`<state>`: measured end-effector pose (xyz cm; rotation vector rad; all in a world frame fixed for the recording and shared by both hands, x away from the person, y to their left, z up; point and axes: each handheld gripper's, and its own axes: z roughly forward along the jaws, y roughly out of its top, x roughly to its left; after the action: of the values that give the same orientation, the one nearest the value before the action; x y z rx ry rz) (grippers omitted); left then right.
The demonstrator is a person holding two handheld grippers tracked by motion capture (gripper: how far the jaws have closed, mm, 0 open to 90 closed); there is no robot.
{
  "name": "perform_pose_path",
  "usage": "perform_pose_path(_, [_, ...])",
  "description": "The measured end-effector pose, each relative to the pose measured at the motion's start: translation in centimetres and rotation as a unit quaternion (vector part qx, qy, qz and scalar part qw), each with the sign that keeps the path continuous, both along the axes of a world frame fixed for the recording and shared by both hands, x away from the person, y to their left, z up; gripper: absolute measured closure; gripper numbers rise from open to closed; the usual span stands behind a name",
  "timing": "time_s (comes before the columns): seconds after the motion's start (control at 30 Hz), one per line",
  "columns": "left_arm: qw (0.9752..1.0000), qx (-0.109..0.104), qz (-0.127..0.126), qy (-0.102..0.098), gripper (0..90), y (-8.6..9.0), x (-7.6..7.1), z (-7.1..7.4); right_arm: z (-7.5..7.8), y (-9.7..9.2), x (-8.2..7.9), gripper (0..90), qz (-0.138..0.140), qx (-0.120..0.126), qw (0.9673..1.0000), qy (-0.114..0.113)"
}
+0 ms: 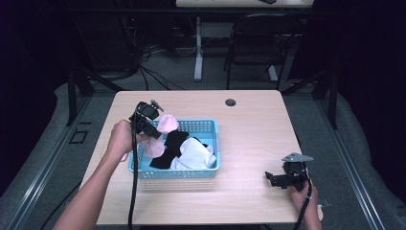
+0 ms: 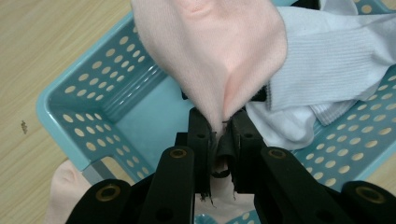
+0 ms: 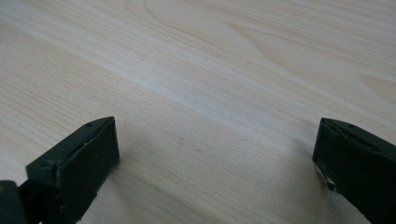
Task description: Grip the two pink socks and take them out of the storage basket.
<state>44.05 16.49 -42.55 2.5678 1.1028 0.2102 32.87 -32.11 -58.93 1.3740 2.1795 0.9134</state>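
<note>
Pink sock [image 2: 210, 56]: a soft, pale pink knit, hanging in loose folds from the left gripper [image 1: 149, 125] above the left end of the basket [image 1: 210, 127]. In the left gripper view its gathered edge runs down between the two jaws, which are pressed together on it. A second pink piece [image 1: 154, 148] droops over the basket's left side; whether it is the same sock or its pair cannot be told.

Table [image 1: 249, 124]: pale wood, bare around the basket.

Basket: light blue perforated plastic, standing near the table's front left, holding white cloth [image 1: 194, 154] and black cloth [image 1: 174, 141].

Right gripper [image 1: 283, 179]: resting low at the table's front right, well apart from the basket, jaws spread wide with nothing between them.

Risks, as judged: the pinch sits on a thin edge of fabric, so the sock could slip free if tugged. The white cloth lies against the pink one in the left gripper view; it may drag up with it and spill over the rim. The light basket could also shift or tip if the fabric snags.
</note>
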Motion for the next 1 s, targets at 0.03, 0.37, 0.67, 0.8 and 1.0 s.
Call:
perform_pose_path(0.03, [1.0000,0.001,0.000,0.000,81.3,0.1,0.0,0.2,0.0,0.0,0.0,0.0,0.000,0.000,1.0000,0.000])
perform_pose_path(0.37, [0.9999,-0.002,0.009,-0.013,81.7,1.2,-0.2,1.8,0.0,0.0,0.0,0.0,0.000,0.000,1.0000,0.000])
perform_pose_path(0.67, [0.9995,-0.001,0.023,-0.023,82.0,2.8,-0.6,3.0,0.0,0.0,0.0,0.0,0.000,0.000,1.0000,0.000])
perform_pose_path(0.8, [0.9989,0.000,0.037,-0.028,82.0,4.1,-0.9,3.6,0.0,0.0,0.0,0.0,0.000,0.000,1.0000,0.000])
perform_pose_path(1.0, [0.9978,0.002,0.056,-0.034,82.0,6.1,-1.4,4.2,0.0,0.0,0.0,0.0,0.000,0.000,1.0000,0.000])
